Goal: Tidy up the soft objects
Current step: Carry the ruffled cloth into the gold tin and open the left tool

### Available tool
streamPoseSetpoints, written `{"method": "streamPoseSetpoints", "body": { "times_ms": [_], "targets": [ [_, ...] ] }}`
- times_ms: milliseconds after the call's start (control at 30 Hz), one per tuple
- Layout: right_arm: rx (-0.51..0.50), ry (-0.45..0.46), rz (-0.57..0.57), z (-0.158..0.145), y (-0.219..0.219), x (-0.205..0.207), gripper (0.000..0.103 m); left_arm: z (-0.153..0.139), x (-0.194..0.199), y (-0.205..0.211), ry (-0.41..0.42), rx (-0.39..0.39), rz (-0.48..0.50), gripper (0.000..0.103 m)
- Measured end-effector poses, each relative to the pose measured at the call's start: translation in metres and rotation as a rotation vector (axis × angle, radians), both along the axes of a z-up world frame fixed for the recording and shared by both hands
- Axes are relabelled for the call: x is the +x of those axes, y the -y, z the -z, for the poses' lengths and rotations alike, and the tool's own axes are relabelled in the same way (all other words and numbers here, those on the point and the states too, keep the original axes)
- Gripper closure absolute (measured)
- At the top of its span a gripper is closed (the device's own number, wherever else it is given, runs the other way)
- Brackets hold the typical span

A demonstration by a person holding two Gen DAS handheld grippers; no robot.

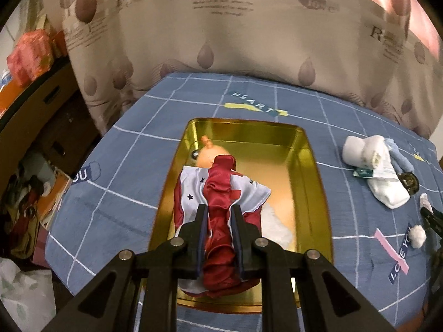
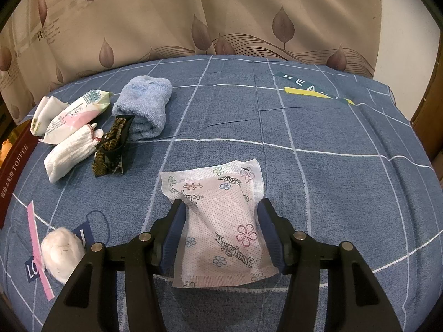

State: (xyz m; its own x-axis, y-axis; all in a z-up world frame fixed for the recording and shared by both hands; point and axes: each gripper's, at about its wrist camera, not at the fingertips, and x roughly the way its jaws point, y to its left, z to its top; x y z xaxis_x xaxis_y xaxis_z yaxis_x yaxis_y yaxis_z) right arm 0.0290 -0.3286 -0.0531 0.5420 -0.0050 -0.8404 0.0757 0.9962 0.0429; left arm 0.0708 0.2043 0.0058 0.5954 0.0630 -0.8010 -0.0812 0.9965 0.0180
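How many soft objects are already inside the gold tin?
2: a plush toy lying in the gold tin, and a red-and-white cloth over it. More may be hidden under the cloth.

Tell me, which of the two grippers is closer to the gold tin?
Left. The left gripper hangs right over the gold tin, clamped on a red satin cloth. The right gripper is off beside it, around a white packet on the blue bedsheet.

Both the left gripper (image 1: 218, 211) and the right gripper (image 2: 221, 207) are matte black plastic, with angular linkage arms pinned by round silver rivets, triangular cut-outs near the base, and dark blue pads lining the fingers.
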Motion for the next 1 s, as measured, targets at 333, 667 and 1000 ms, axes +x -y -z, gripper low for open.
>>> {"method": "streamPoseSetpoints", "body": {
  "times_ms": [333,667,1000],
  "targets": [
    [-0.005,-0.001,-0.001,0.0,0.001,0.0,0.05,0.016,0.005,-0.013,-0.024,-0.013,-0.035,0.086],
    [-0.006,-0.001,-0.002,0.0,0.0,0.0,0.05,0.019,0.003,-0.019,-0.027,-0.039,-0.043,0.078],
    [-0.011,-0.002,-0.002,0.0,0.0,0.0,0.05,0.007,-0.016,-0.024,0.027,-0.04,-0.065,0.077]
  ]
}}
